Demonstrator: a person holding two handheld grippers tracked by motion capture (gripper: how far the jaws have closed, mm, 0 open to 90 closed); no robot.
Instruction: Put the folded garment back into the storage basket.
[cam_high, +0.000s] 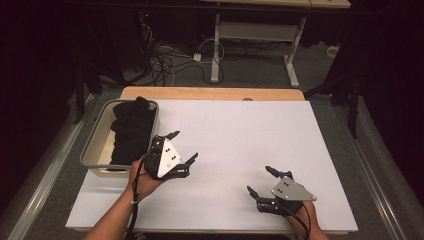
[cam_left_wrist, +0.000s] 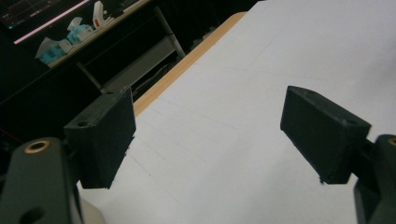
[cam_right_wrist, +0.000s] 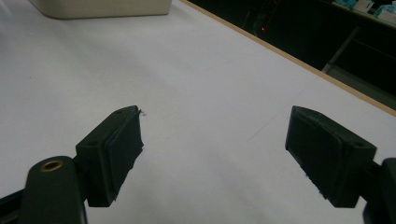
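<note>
High view: the left gripper sits over the white table sheet, just beside the near right corner of a grey bin that stands at the table's left edge. Its jaws are spread wide with nothing between them. The bin holds a heap of black cloth, piled against the bin's right wall and rising a little above the rim at the far end; the gripper is close to the cloth but apart from it. The right gripper hovers over the near right part of the sheet, well apart from the bin, jaws likewise parted and empty. Left gripper view: both black pads stand far apart, bare white sheet between them, the wooden table edge running up and to the right beyond. Right gripper view: pads wide apart over bare sheet; the bin's pale wall shows at the top left, some way off. The person's left hand wraps the left gripper's body from below.
</note>
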